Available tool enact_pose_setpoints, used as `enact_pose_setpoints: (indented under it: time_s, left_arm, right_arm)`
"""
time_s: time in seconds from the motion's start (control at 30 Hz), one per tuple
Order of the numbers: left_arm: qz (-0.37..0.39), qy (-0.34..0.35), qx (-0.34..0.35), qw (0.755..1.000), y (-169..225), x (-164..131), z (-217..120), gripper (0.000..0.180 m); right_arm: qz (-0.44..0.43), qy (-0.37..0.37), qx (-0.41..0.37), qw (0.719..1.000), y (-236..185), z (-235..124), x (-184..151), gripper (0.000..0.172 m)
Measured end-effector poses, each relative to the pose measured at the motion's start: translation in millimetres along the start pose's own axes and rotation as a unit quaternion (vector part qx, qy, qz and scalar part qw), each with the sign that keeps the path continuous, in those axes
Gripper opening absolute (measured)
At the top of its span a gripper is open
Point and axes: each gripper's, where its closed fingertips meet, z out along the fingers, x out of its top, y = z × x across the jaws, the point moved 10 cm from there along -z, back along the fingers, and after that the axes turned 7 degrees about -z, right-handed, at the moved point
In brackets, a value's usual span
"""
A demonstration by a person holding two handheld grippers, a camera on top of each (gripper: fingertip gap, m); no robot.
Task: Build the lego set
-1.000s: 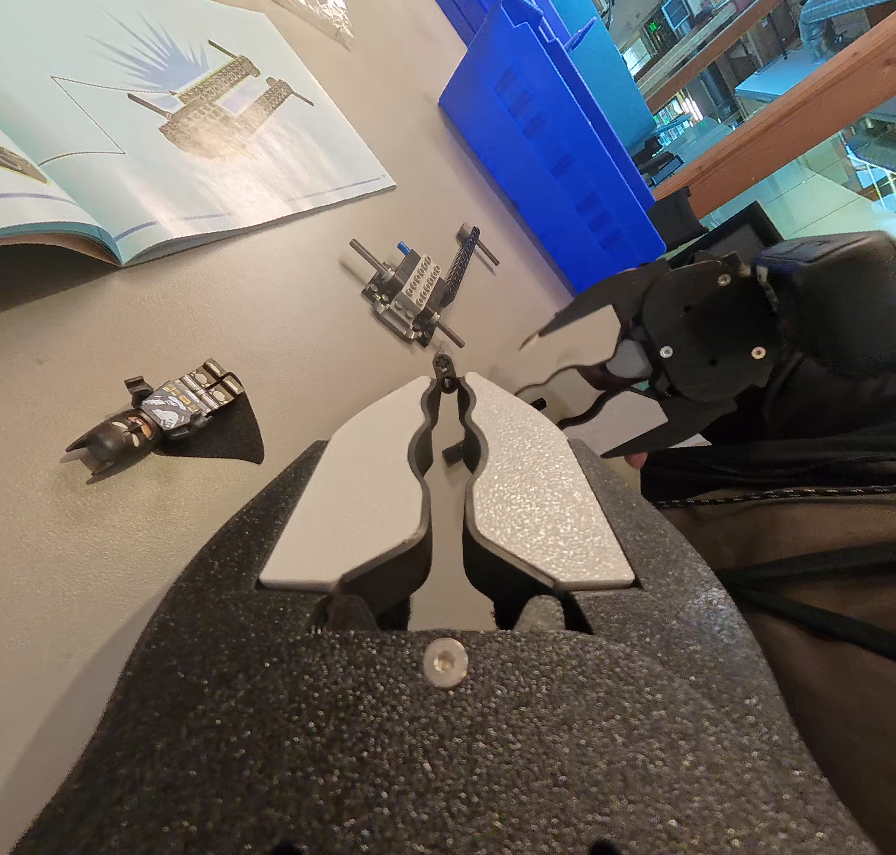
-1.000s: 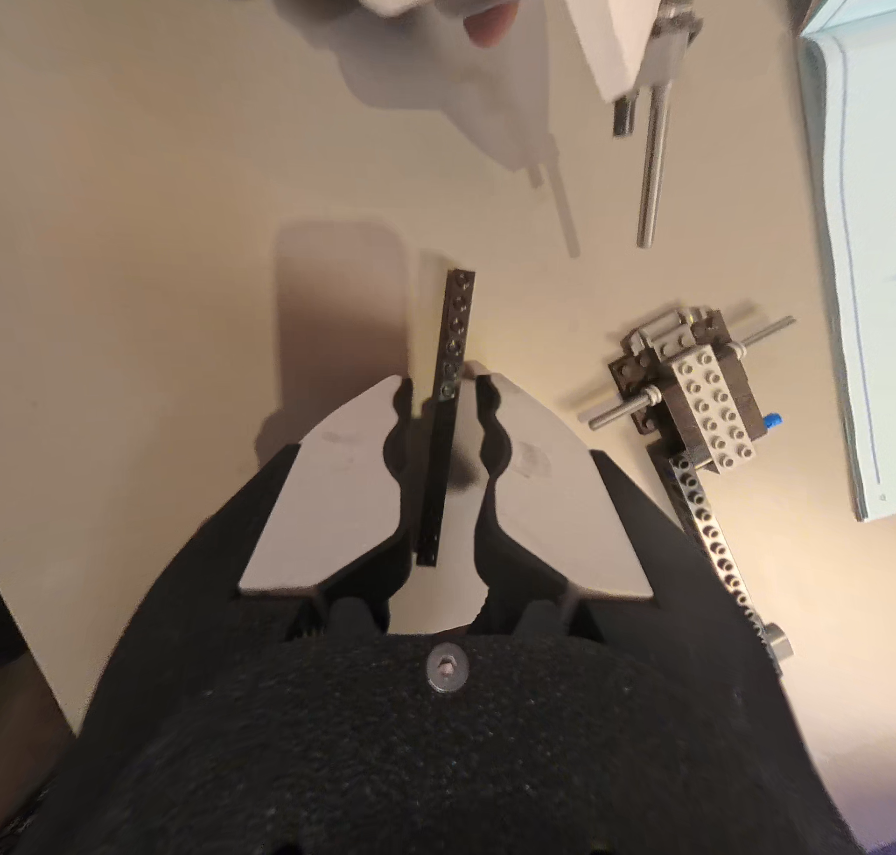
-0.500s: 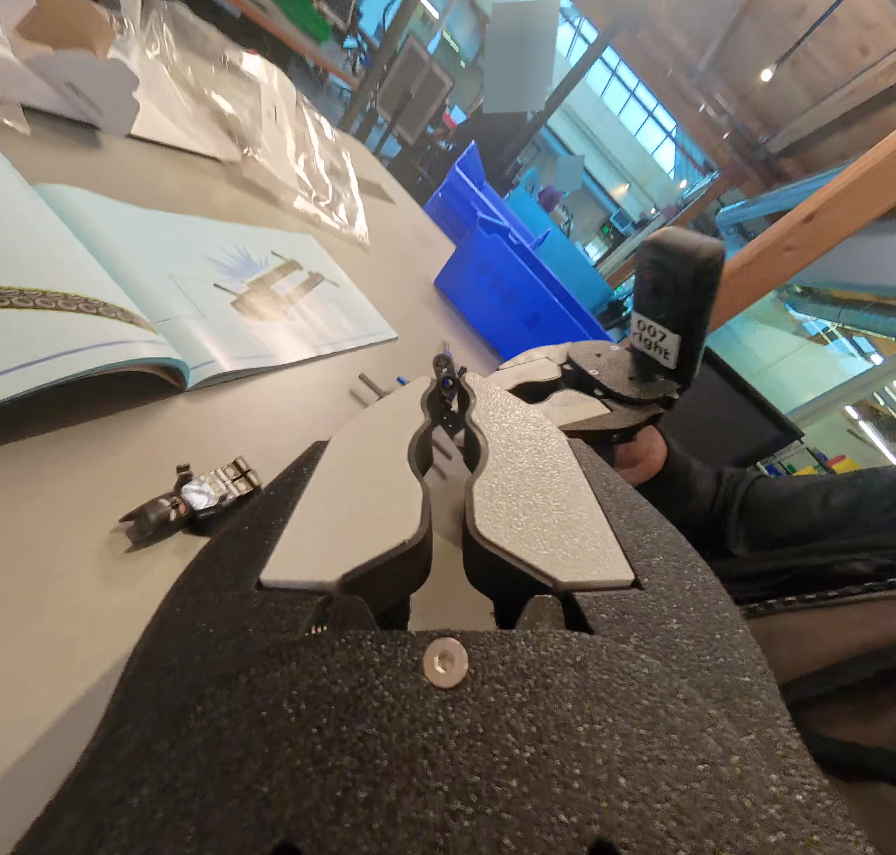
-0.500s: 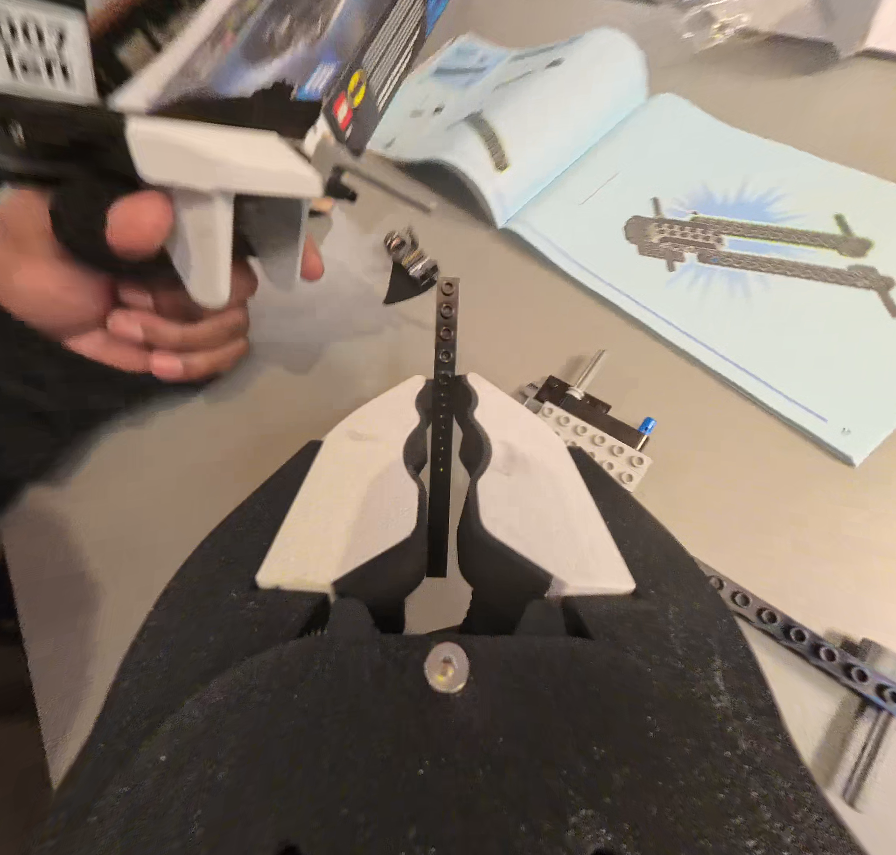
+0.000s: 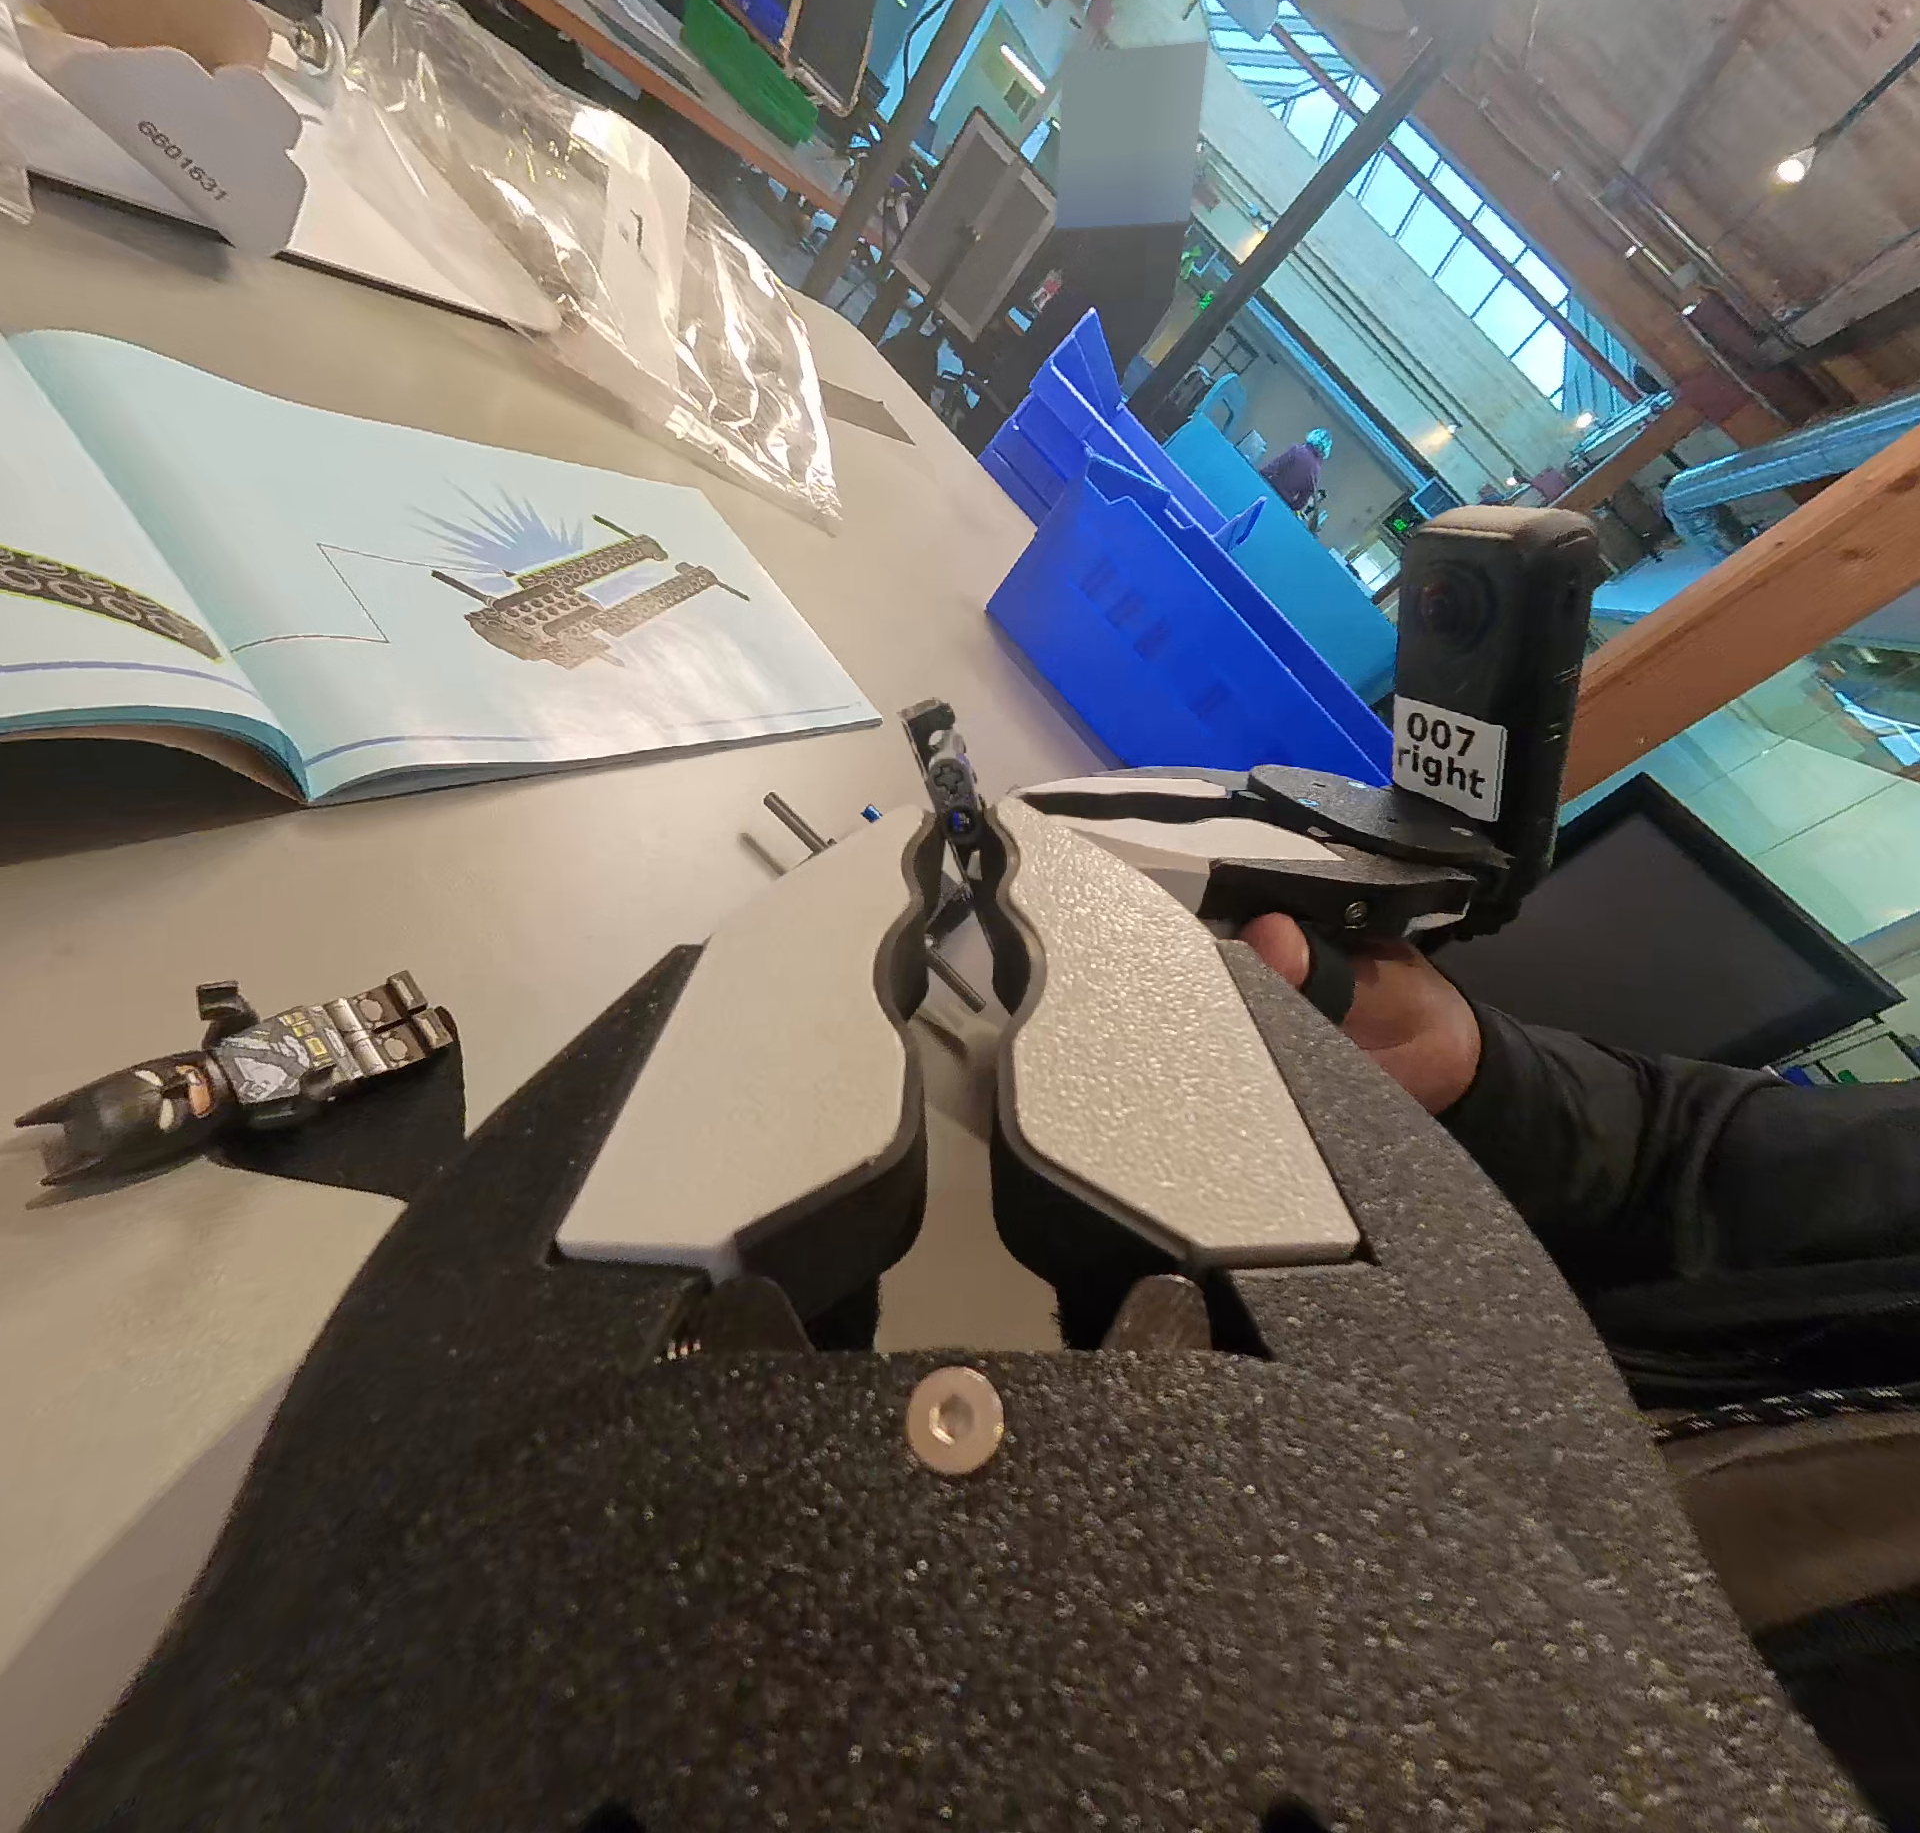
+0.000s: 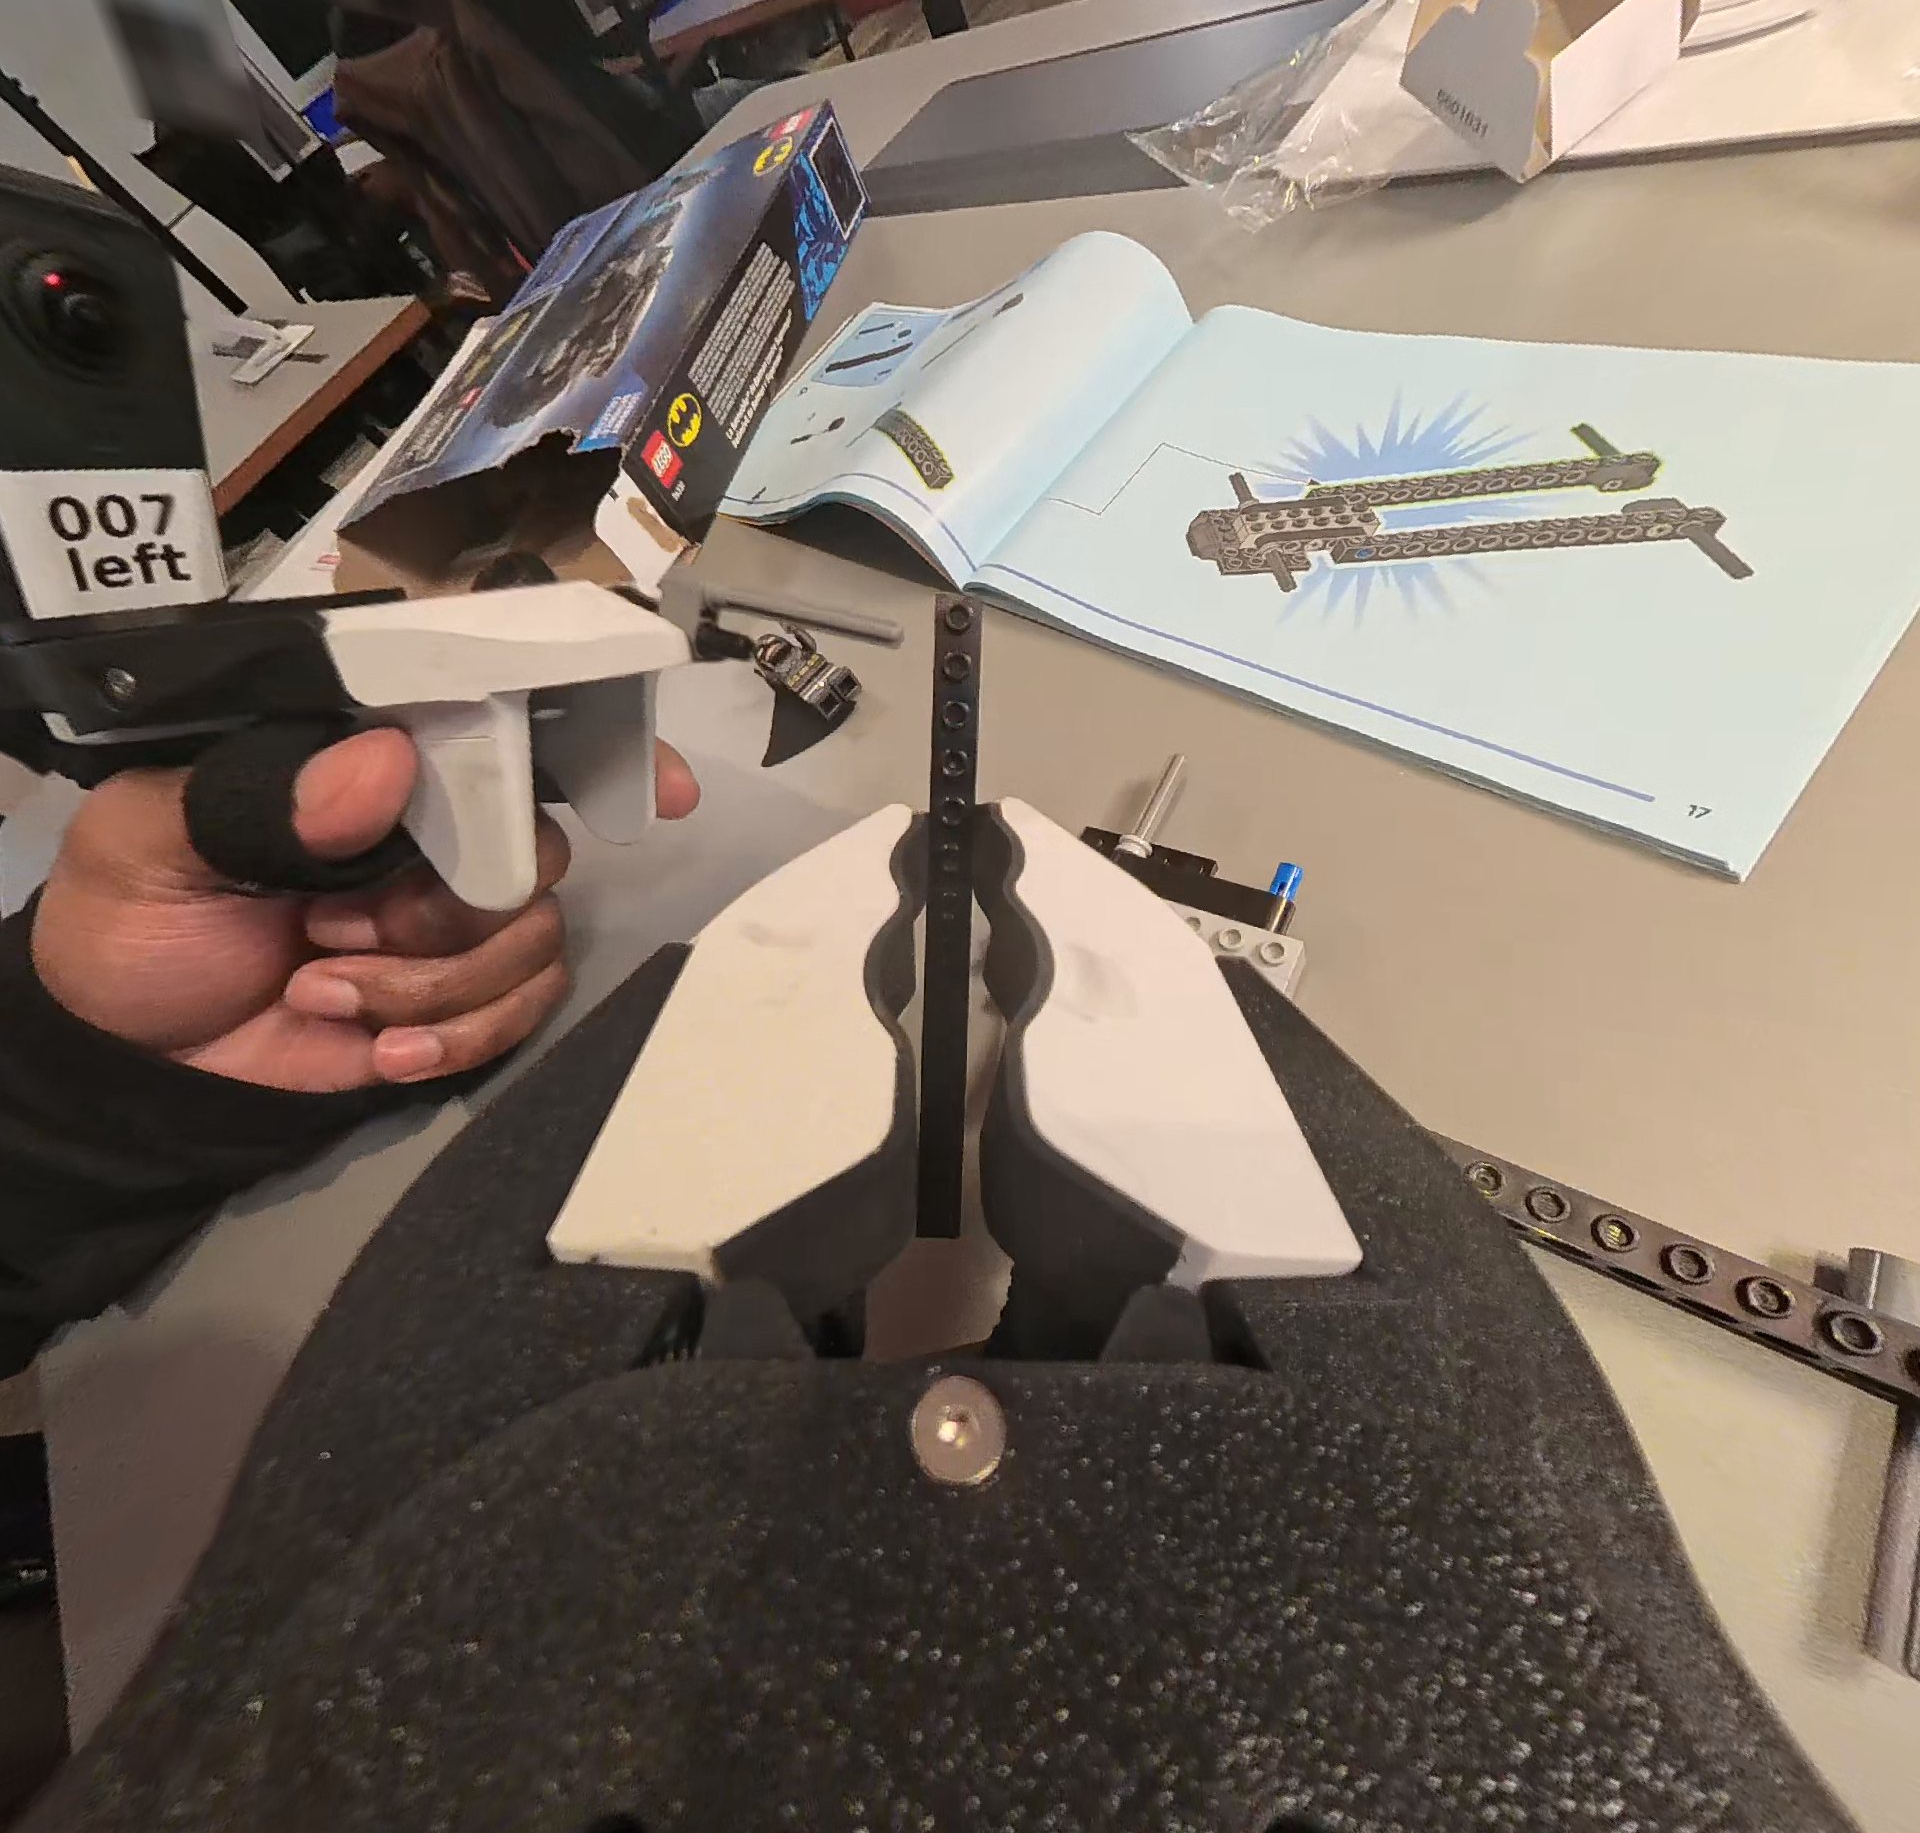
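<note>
My left gripper (image 5: 961,833) is shut on a small grey connector (image 5: 948,781) that sticks up past its tips. In the right wrist view the left gripper (image 6: 665,630) is held above the table at the left, and a grey axle (image 6: 800,620) juts from the connector toward the right. My right gripper (image 6: 956,819) is shut on a long black holed beam (image 6: 954,703), which stands out straight ahead with its far end near the axle's tip. The right gripper (image 5: 1039,804) also shows in the left wrist view, just right of my left tips.
An open instruction booklet (image 6: 1455,557) lies ahead on the grey table (image 6: 1558,1004). A part-built grey and black block with an axle and blue pin (image 6: 1236,900) sits just right of my right tips. A dark holed beam (image 6: 1662,1264), a minifigure (image 5: 249,1056), a torn box (image 6: 644,370), plastic bags (image 5: 644,266) and blue bins (image 5: 1174,620) are nearby. There is about 6 centimetres between the tips of the two grippers.
My right gripper closed on the black beam that lay flat on the table and lifted it. Both grippers tilted up from the table and now face each other. The left kept its connector.
</note>
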Motion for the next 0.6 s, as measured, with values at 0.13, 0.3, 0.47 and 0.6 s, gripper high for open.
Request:
enact_pose_setpoints:
  time_s: [0.13,0.3,0.47,0.6]
  left_arm:
    - [-0.011,0.003,0.000,1.000,0,-1,1,0.007]
    - [-0.017,0.004,0.000,1.000,0,-2,2,0.007]
    - [-0.022,0.010,0.001,1.000,1,-2,2,0.007]
    - [-0.023,0.016,0.006,1.000,3,-3,3,0.007]
  right_arm:
    - [-0.003,0.011,-0.004,1.000,-3,-1,1,0.008]
    - [-0.005,0.018,-0.004,1.000,-7,0,0,0.008]
    - [-0.009,0.025,-0.010,1.000,-9,0,0,0.008]
    - [-0.022,0.027,-0.024,0.999,-11,-1,0,0.008]
